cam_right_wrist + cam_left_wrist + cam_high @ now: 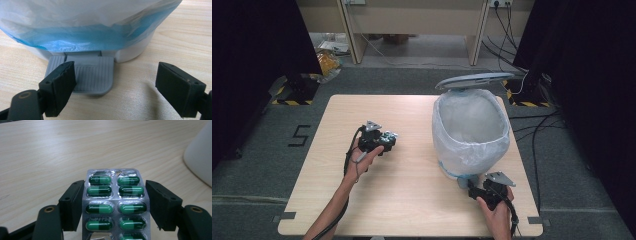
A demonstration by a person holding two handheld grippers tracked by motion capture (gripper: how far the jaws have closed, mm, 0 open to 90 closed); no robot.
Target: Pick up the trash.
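Observation:
A silver blister pack (115,202) of green capsules stands between the jaws of my left gripper (115,192), which is shut on its two side edges. In the high view that gripper (387,141) sits left of centre on the table, with the blister pack (390,135) at its tip. A white pedal bin (470,130) lined with a translucent bag stands at the right, its grey lid (474,80) raised. My right gripper (117,82) is open at the bin's base, its left jaw resting over the grey ribbed pedal (92,75).
The light wooden table (412,200) has bare room between the two grippers. The bag's blue hem (87,37) hangs over the bin's white base (132,52). Cables and stands lie on the floor beyond the table's far edge.

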